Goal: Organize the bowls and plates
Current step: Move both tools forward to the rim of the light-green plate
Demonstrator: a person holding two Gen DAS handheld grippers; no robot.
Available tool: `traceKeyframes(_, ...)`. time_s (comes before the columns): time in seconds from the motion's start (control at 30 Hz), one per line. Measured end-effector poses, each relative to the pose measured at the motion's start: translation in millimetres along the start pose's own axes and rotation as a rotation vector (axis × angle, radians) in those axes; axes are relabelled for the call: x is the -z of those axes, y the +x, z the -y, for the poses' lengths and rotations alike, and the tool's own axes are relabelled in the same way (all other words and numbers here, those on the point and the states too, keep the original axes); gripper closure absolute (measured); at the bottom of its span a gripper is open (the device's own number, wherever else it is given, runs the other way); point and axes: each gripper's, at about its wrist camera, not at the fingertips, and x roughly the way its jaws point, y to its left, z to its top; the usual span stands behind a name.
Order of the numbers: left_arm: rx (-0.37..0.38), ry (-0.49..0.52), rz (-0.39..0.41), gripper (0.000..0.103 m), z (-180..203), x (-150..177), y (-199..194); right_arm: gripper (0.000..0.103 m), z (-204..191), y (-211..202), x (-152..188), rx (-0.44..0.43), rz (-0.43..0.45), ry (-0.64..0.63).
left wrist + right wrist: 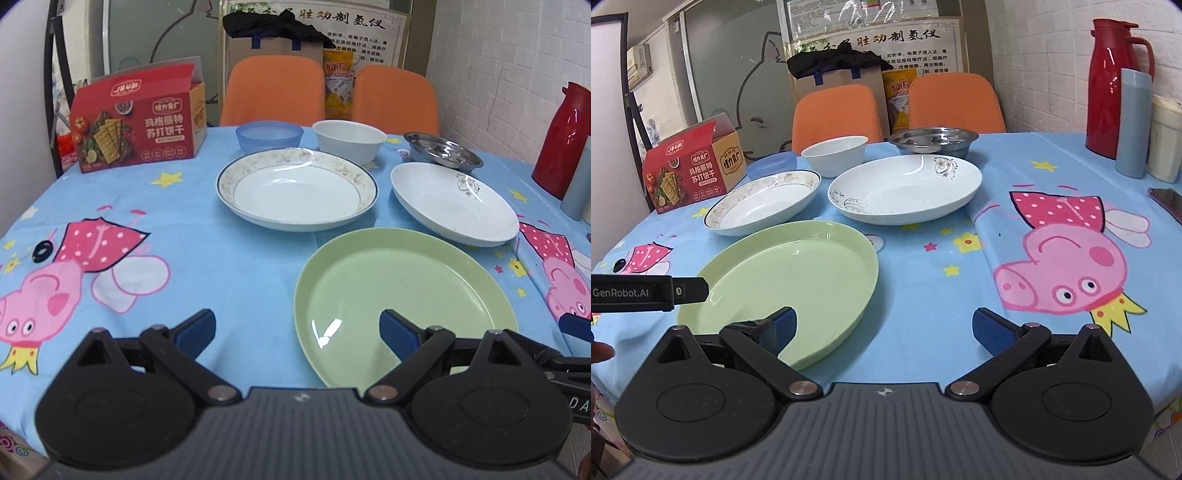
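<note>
In the right wrist view we see only a sliver of the blue bowl (777, 161), hidden behind the white bowl (836, 153) and the box (694, 166). The phone (1167, 201) is cut off by the right edge. The left tool (650, 291) enters from the left edge, its tips out of sight. In the left view the flask (563, 140) is cropped, and a grey cylinder (578, 184) beside it is perhaps a bottle. The poster text (354, 40) is too blurred to read.

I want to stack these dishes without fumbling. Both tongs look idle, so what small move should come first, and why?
Probably ease the left tongs forward and right to the green plate's near rim. Both the left and right tongs are open and hold nothing, and that plate lies nearest, apart from the floral-rimmed plate and the white oval plate.
</note>
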Motion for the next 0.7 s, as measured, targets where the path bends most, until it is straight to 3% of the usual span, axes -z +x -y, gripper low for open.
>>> traceKeyframes(0.2,0.086,0.017,-0.051,0.011,-10.2,-5.1,8.5,0.0,-0.6,7.7,-6.1,-0.009,-0.031,-0.058)
traceKeyframes(0.43,0.101,0.018,-0.071,0.011,-5.4,-17.4,20.5,0.0,0.3,20.1,-16.2,-0.024,-0.053,-0.053)
traceKeyframes(0.7,0.068,0.041,-0.078,0.011,8.0,-25.1,32.9,0.0,-9.1,34.3,-18.9,-0.039,-0.069,-0.076)
